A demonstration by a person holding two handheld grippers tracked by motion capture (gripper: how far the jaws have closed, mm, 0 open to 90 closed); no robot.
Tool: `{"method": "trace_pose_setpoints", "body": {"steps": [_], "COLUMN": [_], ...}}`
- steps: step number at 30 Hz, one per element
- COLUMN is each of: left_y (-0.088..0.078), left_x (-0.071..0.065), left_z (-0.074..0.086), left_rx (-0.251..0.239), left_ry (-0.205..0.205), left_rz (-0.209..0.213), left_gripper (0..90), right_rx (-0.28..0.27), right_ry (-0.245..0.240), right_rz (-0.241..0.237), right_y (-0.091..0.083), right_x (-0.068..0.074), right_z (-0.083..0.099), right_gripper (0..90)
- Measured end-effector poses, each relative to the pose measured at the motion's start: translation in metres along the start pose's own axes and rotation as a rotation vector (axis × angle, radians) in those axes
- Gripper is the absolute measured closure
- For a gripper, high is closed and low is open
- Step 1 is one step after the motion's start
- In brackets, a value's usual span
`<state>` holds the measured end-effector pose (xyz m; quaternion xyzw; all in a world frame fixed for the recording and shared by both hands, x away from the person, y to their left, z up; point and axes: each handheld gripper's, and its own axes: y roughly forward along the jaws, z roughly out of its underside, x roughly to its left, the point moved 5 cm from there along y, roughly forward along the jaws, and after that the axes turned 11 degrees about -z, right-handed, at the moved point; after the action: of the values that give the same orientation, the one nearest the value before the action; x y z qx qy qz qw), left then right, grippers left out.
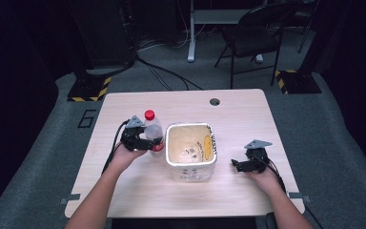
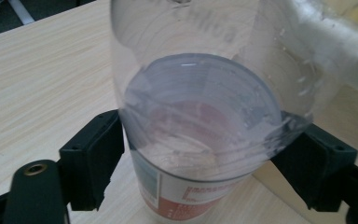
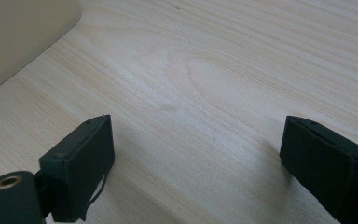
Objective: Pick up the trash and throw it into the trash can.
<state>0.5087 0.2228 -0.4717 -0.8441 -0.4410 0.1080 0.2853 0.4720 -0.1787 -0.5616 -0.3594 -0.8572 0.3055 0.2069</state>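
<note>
A lab or recording studio is suggested: a light wooden table [image 1: 238,114] is set on grey carpet [image 1: 333,143], ringed by black stands with yellow-black striped bases [image 1: 89,88], loose floor cables [image 1: 167,71], and a dark folding chair [image 1: 255,38].

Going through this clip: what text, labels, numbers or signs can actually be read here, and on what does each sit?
"6": marked on the grey floor left of the table.
Bottle label: red and white print, too blurred to read.
Embossed lettering on the clear bottle wall: not legible.
Bin yellow sticker: dark print, too small.
</note>
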Motion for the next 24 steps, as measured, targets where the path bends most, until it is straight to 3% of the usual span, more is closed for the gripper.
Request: {"method": "trace_pose_setpoints", "body": {"steps": [9,18,24], "left_y": [-0.004,-0.020,-0.032], "left_x": [-0.002,0.002,0.007], "left_z": [-0.004,-0.011,-0.013], "left_rx": [0.012,-0.001,0.004], "left_ry": [0.045,0.040,0.056], "left_rz": [-0.014,-0.008,-0.026], "left_gripper": [26.7,26.8,26.9], "right_rx": [0.000,0.000,0.000], "right_ry": [0.000,0.000,0.000], "right_rz": [0.000,0.000,0.000], "right_y": [0.000,0.000,0.000], "right_x": [0.000,0.000,0.000], "right_z": [0.000,0.000,0.000], "right_gripper": [9.3,9.3,9.3]}}
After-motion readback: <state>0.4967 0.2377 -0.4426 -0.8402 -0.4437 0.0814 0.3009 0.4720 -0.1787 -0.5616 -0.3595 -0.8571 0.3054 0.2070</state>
